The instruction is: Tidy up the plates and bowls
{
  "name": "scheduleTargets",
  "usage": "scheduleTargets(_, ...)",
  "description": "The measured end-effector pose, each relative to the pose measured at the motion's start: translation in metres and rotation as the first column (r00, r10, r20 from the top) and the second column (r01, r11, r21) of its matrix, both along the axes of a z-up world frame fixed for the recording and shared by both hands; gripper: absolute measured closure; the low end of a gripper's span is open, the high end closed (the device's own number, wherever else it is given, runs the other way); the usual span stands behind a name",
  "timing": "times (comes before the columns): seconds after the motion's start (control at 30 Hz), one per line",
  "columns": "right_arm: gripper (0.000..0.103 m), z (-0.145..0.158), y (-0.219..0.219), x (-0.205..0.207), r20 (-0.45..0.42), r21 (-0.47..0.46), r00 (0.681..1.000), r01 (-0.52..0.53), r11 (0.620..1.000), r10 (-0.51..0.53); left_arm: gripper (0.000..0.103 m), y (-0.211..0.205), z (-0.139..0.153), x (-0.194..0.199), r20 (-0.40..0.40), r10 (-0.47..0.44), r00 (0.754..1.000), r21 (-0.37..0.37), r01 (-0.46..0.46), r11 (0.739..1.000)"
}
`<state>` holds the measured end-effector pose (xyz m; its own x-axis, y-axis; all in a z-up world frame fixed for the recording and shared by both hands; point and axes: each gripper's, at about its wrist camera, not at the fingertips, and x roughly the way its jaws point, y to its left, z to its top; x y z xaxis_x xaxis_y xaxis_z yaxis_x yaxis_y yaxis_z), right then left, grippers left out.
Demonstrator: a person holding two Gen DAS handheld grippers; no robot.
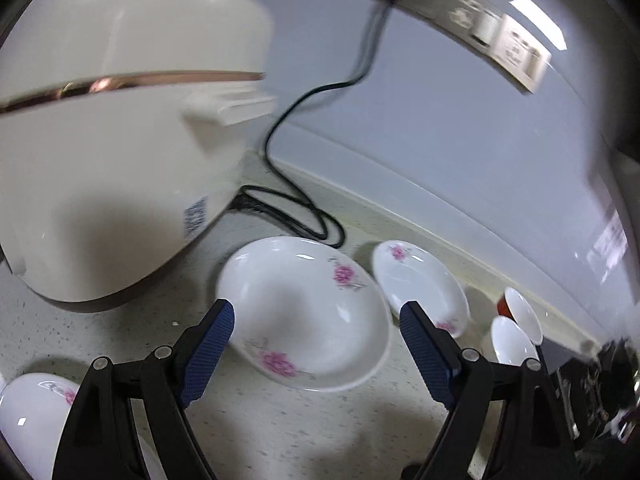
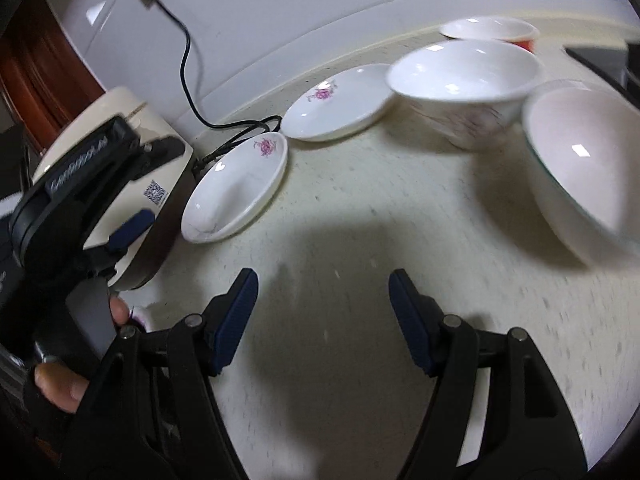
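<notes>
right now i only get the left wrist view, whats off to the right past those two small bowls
Observer: A larger bowl with a thin green rim, lying tilted on the counter. Your view cuts it off.
Operator: is my left gripper visible from the other side
Observer: Yes. The left gripper shows beside the rice cooker, jaws open, nothing between them.
Operator: and the right one
Observer: The right gripper is open over bare counter, holding nothing. The nearest plate lies ahead of it to the left.
</notes>
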<state>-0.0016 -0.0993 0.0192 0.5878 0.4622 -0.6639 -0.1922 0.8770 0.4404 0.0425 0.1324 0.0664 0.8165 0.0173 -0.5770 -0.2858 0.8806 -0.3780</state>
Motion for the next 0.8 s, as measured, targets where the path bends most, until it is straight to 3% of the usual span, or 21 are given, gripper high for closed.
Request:
scheduleTargets(0.13, 0.032, -0.002, 0.021, 0.035, -0.006, -0.008, 1.0, -0.017, 1.0, 0.017, 0.017, 0.018, 0.004, -0.009, 0.034, 0.067, 0.997, -0.032, -0.066, 0.997)
scheduleTargets(0.43, 0.035, -0.003, 0.069, 0.094, -0.014, -0.089, 0.998, -0.056, 0.994, 0.055, 0.017, 0.018, -0.001, -0.005, 0.011, 0.057, 0.998, -0.049, -0.057, 0.997)
scheduleTargets(0.47, 0.038, -0.002, 0.069, 0.094, -0.015, -0.099, 0.998, -0.055, 0.993, 0.054, 0.017, 0.019, -0.003, -0.001, 0.001, 0.062, 0.998, -0.046, -0.062, 0.997)
scheduleTargets(0.5, 0.048, -0.003, 0.07, 0.094, -0.014, -0.125, 0.999, -0.05, 0.991, 0.049, 0.017, 0.019, -0.005, 0.0, -0.008, 0.063, 0.998, -0.044, -0.063, 0.997)
scheduleTargets(0.53, 0.069, -0.004, 0.071, 0.095, -0.016, -0.128, 0.999, -0.053, 0.99, 0.051, 0.017, 0.019, -0.007, 0.003, -0.025, 0.061, 0.998, -0.04, -0.062, 0.997)
scheduleTargets(0.57, 0.08, -0.006, 0.071, 0.095, -0.027, -0.126, 0.997, -0.069, 0.99, 0.066, 0.017, 0.019, -0.01, 0.005, -0.042, 0.059, 0.997, -0.038, -0.06, 0.997)
scheduleTargets(0.63, 0.084, -0.006, 0.068, 0.092, -0.025, -0.114, 0.996, -0.083, 0.99, 0.081, 0.017, 0.019, -0.014, 0.009, -0.069, 0.051, 0.996, -0.042, -0.054, 0.998)
scheduleTargets(0.8, 0.089, -0.004, 0.042, 0.073, -0.016, -0.125, 1.0, -0.004, 0.992, 0.002, 0.017, 0.011, -0.017, 0.011, -0.093, 0.016, 0.996, -0.029, -0.018, 0.999)
